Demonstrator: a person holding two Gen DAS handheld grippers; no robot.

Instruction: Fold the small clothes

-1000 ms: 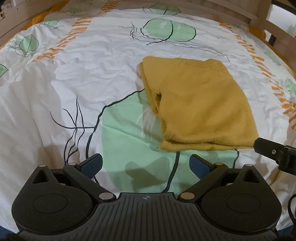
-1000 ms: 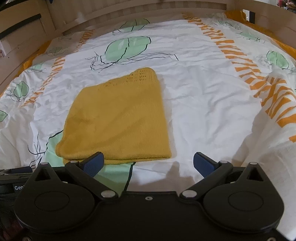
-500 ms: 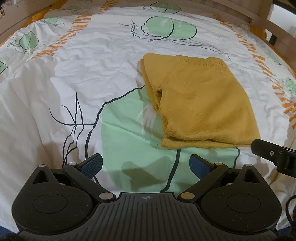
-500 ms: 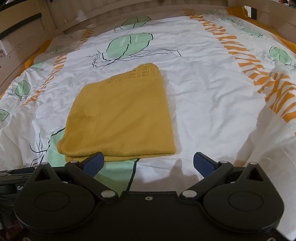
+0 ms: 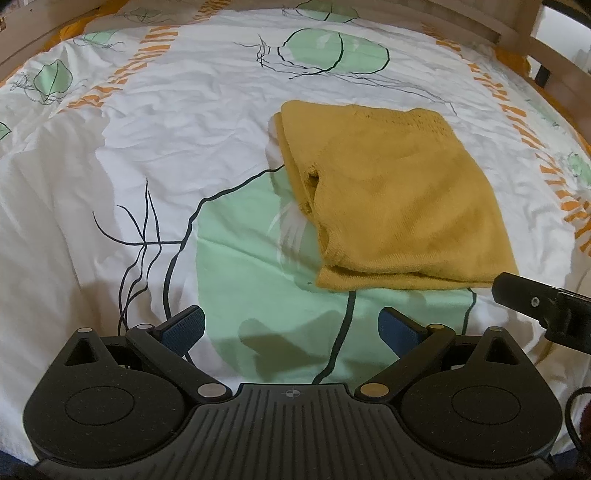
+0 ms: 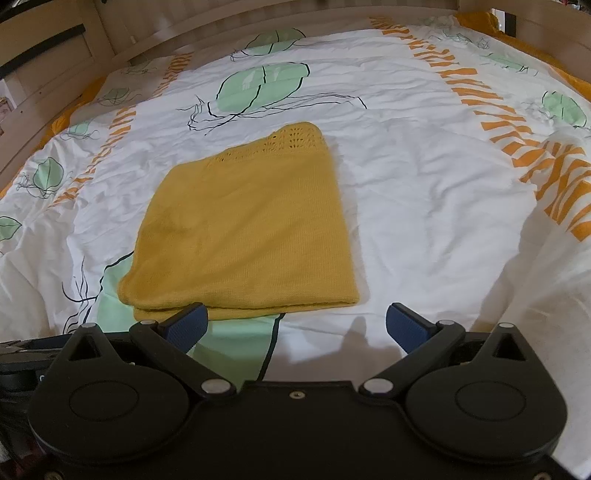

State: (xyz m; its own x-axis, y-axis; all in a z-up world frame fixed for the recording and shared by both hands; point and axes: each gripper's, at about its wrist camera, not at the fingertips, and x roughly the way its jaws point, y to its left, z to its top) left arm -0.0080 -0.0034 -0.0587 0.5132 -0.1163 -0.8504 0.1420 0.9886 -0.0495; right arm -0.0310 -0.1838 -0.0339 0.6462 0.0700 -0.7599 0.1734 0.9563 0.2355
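1. The yellow knit garment (image 6: 243, 229) lies flat on the bed's patterned duvet (image 6: 424, 206), already folded into a rough rectangle with its layered edges stacked; its long axis runs away from both claws toward the headboard (image 6: 258, 22), lacy trim at the far end.
2. Right claw (image 6: 295, 325) hovers just short of the garment's near edge, jaws spread wide and empty; its left blue pad (image 6: 186, 323) overlaps the near-left corner in view, though touch cannot be confirmed.
3. Left claw (image 5: 291, 326) is also wide and empty, over the big green leaf print (image 5: 251, 266); from here the garment (image 5: 391, 199) sits ahead and off to the right, open layered side facing it.
4. Judgement: the right claw is nearer; any further fold looks like near edge carried toward the trim; the fold may well be finished.
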